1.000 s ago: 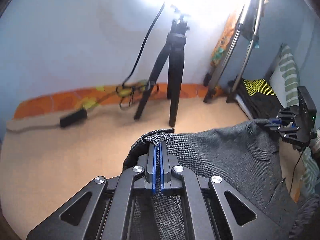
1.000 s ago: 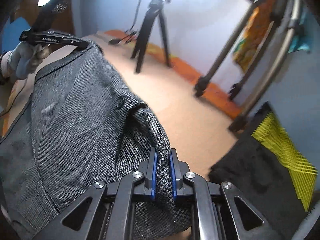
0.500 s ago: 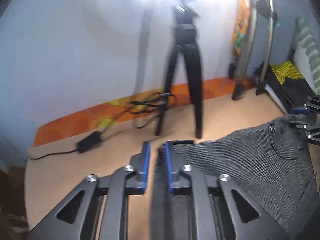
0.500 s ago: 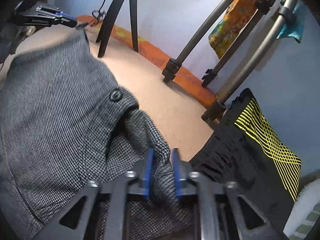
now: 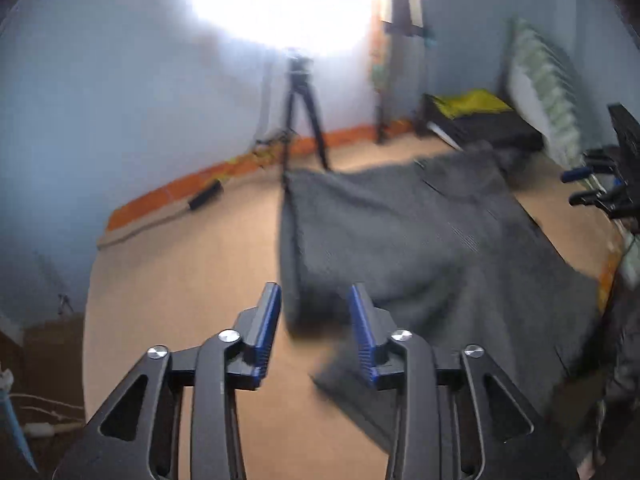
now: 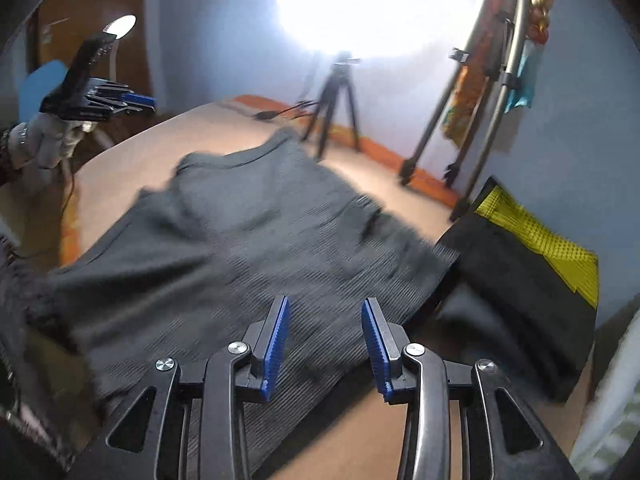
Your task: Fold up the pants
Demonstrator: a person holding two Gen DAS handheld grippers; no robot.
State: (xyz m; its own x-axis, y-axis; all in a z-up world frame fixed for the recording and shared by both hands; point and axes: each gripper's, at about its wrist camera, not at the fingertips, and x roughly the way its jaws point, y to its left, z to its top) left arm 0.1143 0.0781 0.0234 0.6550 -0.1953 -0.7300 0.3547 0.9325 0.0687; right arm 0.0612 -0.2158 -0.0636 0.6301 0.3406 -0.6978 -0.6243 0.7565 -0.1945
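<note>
The grey pants (image 5: 408,232) lie spread on the tan surface; they also show in the right wrist view (image 6: 248,248). My left gripper (image 5: 315,320) is open and empty, held above the pants' near left edge. My right gripper (image 6: 325,334) is open and empty above the pants' near right edge. The right gripper shows at the right edge of the left wrist view (image 5: 600,188), open. The left gripper shows at the upper left of the right wrist view (image 6: 100,96), raised in a gloved hand. Both views are blurred by motion.
A black tripod (image 5: 304,120) stands at the back under a bright light. A black and yellow cloth (image 6: 532,256) lies just right of the pants. Metal stand legs (image 6: 460,120) rise at the back right. A cable and power brick (image 5: 206,196) lie at the back left.
Both grippers opened and let go of the pants' waistband, then pulled back and up. The pants dropped flat onto the surface.
</note>
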